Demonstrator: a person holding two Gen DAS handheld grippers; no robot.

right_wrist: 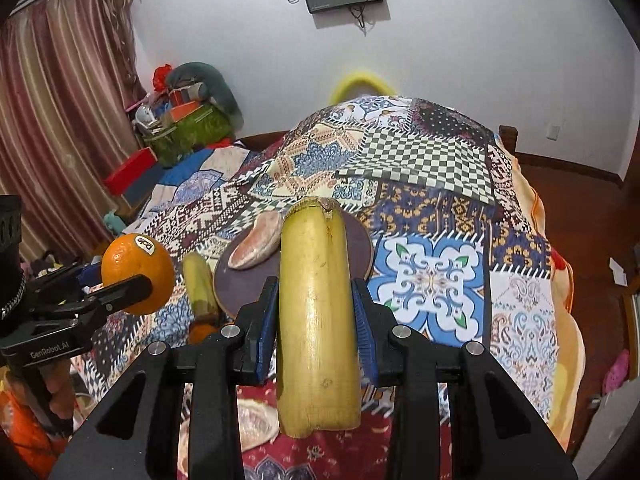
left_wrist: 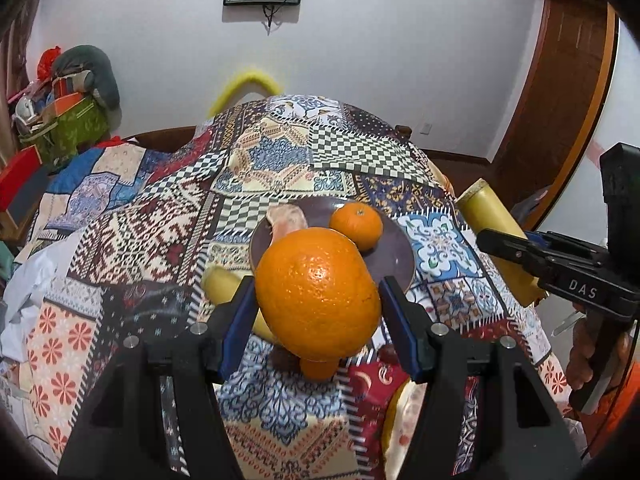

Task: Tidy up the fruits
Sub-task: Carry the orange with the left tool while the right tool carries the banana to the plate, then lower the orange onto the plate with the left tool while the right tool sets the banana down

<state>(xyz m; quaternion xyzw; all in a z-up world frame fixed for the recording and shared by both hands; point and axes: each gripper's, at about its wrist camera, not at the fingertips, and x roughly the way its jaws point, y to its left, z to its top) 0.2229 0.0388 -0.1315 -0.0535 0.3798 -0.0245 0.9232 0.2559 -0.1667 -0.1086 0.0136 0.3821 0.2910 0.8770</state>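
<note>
My left gripper (left_wrist: pixel 316 296) is shut on a large orange (left_wrist: pixel 316 296) and holds it above the patterned cloth, just short of a dark round plate (left_wrist: pixel 390 256). On the plate lie a small mandarin (left_wrist: pixel 356 225) and a pinkish fruit piece (left_wrist: pixel 286 220). A banana (left_wrist: pixel 222 284) lies on the cloth left of the plate. My right gripper (right_wrist: pixel 316 312) is shut on a yellow banana (right_wrist: pixel 316 320) and holds it over the plate's (right_wrist: pixel 362 248) near edge. The left gripper with the orange (right_wrist: pixel 138 274) shows at the left in the right wrist view.
A patchwork cloth (left_wrist: pixel 440 240) covers the bed. A small orange fruit (left_wrist: pixel 318 368) lies under the held orange. A pale peel or dish (right_wrist: pixel 252 424) lies near the front edge. Boxes and a green bag (left_wrist: pixel 68 128) are stacked at far left.
</note>
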